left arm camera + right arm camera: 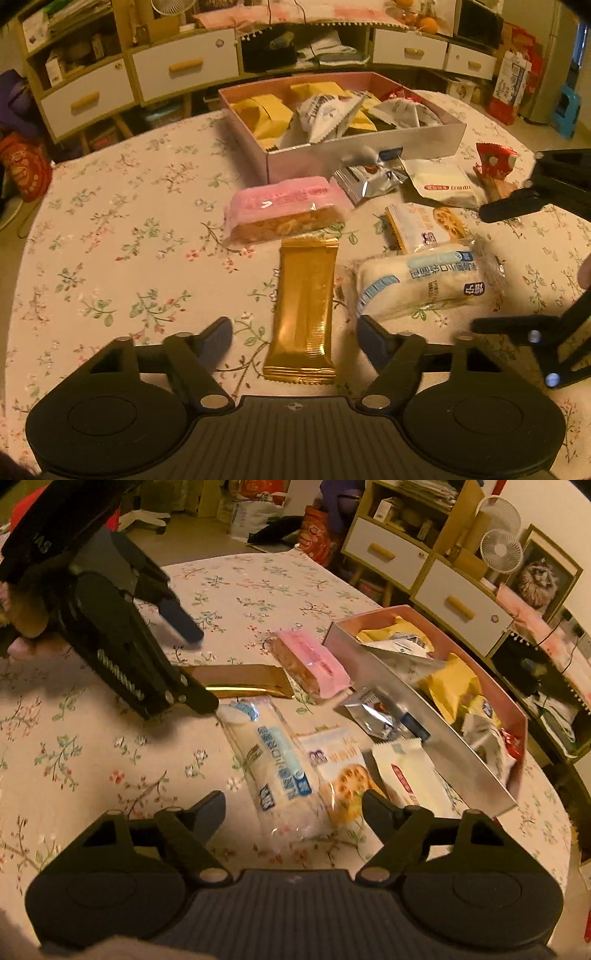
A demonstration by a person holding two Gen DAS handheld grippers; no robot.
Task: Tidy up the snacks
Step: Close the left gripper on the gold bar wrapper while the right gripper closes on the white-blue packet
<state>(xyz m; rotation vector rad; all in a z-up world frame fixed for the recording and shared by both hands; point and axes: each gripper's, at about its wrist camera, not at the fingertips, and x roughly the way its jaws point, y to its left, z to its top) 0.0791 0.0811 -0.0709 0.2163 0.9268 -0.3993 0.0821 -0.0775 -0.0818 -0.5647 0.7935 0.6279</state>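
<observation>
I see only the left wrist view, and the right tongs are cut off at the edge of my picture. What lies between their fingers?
Observer: In the right wrist view, the right tongs straddle the long white packet and part of the cookie packet.
Operator: Do the pads press on them?
Observer: No, the tongs are open. One finger stands clearly apart from the long white packet, and the other is at the cookie packet's edge.
Operator: How do my left tongs look from the side?
Observer: The left tongs point steeply down, with the gold bar between the fingers. The nearer tip is close to the long white packet's end.
</observation>
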